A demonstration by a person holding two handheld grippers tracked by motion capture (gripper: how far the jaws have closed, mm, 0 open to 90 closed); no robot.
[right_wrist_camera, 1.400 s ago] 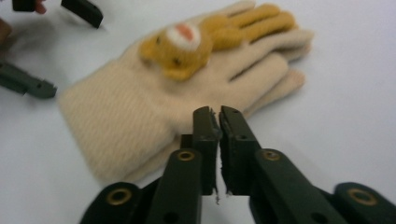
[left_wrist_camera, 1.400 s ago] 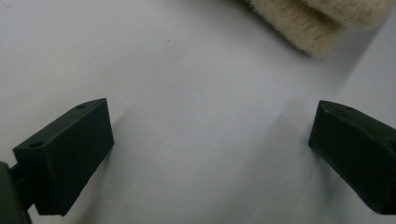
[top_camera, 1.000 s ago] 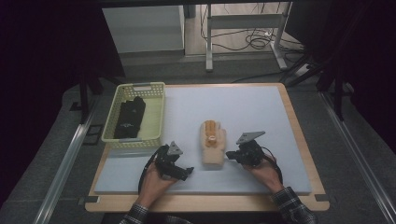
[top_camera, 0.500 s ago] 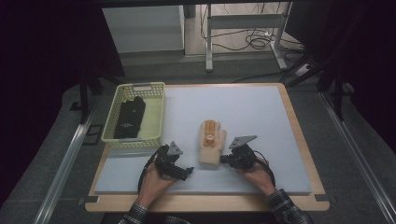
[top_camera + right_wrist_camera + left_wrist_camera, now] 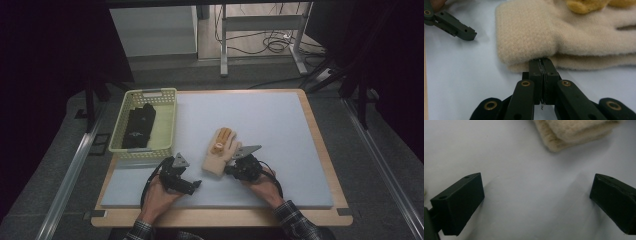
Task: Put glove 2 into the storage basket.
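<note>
A cream knitted glove (image 5: pixel 220 150) with orange-yellow fingertips lies on the pale mat, its cuff toward me. In the right gripper view the glove (image 5: pixel 574 32) shows as two stacked cream layers. My right gripper (image 5: pixel 228 169) (image 5: pixel 543 61) is shut, its tips against the cuff's edge where the layers meet. Its jaws have just been opening by a hair, with no cloth seen between them. My left gripper (image 5: pixel 195 186) (image 5: pixel 536 202) is open over bare mat, left of the cuff (image 5: pixel 574 132), with nothing between its jaws.
A pale yellow basket (image 5: pixel 150 92) stands at the mat's left edge with a black glove (image 5: pixel 137 125) in it. The mat (image 5: pixel 260 115) lies on a wooden-rimmed table. My left gripper (image 5: pixel 456 26) shows farther off in the right gripper view.
My right gripper has slid left along the mat to the glove's cuff. The glove now lies slightly more tilted. The left gripper has stayed put.
</note>
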